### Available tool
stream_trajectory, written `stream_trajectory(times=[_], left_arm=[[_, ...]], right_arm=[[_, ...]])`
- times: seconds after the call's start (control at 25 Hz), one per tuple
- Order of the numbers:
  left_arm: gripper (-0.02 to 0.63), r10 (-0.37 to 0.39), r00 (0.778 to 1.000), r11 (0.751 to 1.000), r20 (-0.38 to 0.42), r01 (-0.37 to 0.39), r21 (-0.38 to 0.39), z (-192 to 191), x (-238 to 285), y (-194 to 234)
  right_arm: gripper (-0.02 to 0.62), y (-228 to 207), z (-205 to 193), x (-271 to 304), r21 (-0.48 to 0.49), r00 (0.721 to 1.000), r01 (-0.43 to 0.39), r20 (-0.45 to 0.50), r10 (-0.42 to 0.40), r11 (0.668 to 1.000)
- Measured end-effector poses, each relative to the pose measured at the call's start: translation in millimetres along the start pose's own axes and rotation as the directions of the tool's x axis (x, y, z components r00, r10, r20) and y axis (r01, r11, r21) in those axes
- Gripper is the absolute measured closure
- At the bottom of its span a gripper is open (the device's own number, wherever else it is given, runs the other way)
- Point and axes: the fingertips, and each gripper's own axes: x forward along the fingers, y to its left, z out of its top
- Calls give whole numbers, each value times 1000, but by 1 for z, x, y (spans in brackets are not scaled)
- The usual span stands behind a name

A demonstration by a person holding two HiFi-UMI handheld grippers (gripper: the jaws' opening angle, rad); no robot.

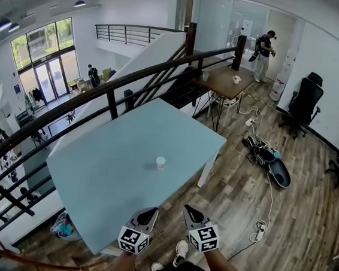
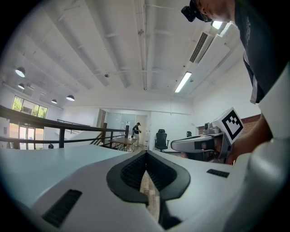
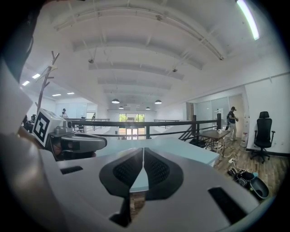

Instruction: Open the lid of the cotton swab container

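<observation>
**Both Jaws Shut, Swab Container Yet to Be Reached**

Standing upright and alone at centre frame on the one pale blue rectangular bench (image 1: pixel 111 174): a single small white cylindrical cotton swab container (image 1: pixel 160 163), lid too small to read. Held side by side at bottom centre, by the bench's near edge and well apart from the container: two white handheld tools, the left gripper (image 1: pixel 149 210) and the right gripper (image 1: pixel 192 210), jaws of each closed on nothing. Seemingly poised ahead of a reach, one to steady, one to lift.
</observation>
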Motion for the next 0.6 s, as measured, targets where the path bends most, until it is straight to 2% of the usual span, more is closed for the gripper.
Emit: stream_trajectory(times=[0.6], left_arm=[[594, 18, 1000, 1000, -19, -18, 4, 6, 69, 41]], right_arm=[[574, -55, 10, 66, 3, 1000, -25, -8, 25, 1000]])
